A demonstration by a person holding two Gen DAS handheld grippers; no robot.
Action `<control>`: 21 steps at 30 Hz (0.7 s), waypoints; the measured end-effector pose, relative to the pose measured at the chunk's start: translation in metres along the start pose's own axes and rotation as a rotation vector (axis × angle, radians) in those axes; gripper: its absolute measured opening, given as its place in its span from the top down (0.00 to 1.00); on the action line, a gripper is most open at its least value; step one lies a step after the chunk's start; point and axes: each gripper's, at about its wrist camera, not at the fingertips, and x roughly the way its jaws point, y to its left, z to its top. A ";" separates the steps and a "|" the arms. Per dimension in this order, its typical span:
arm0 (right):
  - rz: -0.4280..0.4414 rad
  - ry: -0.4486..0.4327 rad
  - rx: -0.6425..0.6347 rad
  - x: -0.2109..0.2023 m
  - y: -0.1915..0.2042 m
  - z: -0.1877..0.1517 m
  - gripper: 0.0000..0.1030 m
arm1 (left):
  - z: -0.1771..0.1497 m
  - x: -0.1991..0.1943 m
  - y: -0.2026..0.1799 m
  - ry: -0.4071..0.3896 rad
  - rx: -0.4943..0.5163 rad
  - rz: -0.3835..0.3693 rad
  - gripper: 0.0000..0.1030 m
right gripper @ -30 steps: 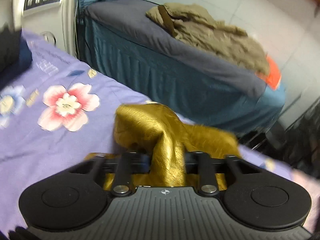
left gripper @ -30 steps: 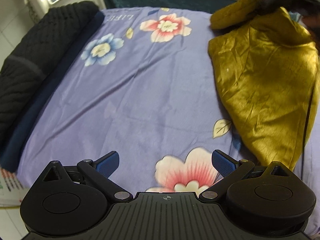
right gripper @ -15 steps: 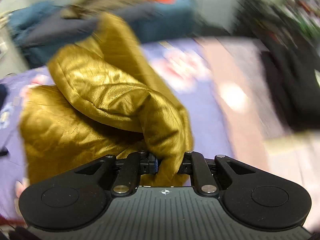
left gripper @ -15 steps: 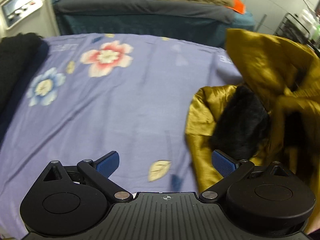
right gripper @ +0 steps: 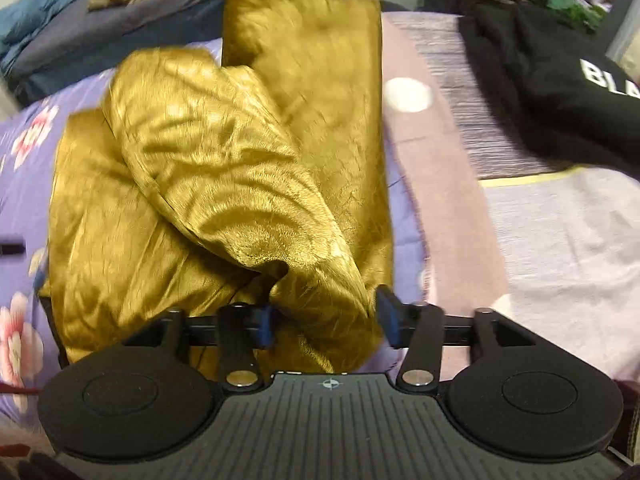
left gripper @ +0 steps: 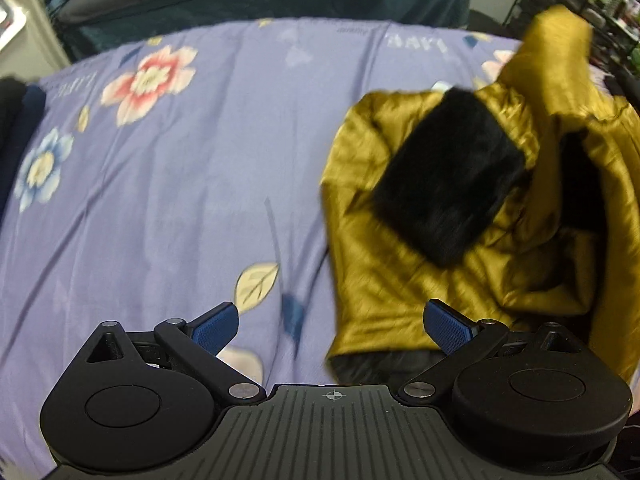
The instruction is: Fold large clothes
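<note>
Gold jacket now lies bunched at the bed's right (right tongs opening off it, left tongs apart), ready for spreading

We see both views under soft, even indoor light, moderately bright, with no hard shadows. The gold garment catches a satin sheen along its folds, and motion blur smears its far edges in both views. The flowered sheet looks soft and slightly streaked. Fisheye bending curves the far edges, and the corners fall into black vignette. The near gripper bodies stay sharp.
</note>
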 end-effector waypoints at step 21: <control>0.514 -0.111 -0.780 0.015 0.242 0.097 0.07 | -0.085 0.007 -0.004 0.134 -0.110 -0.051 0.00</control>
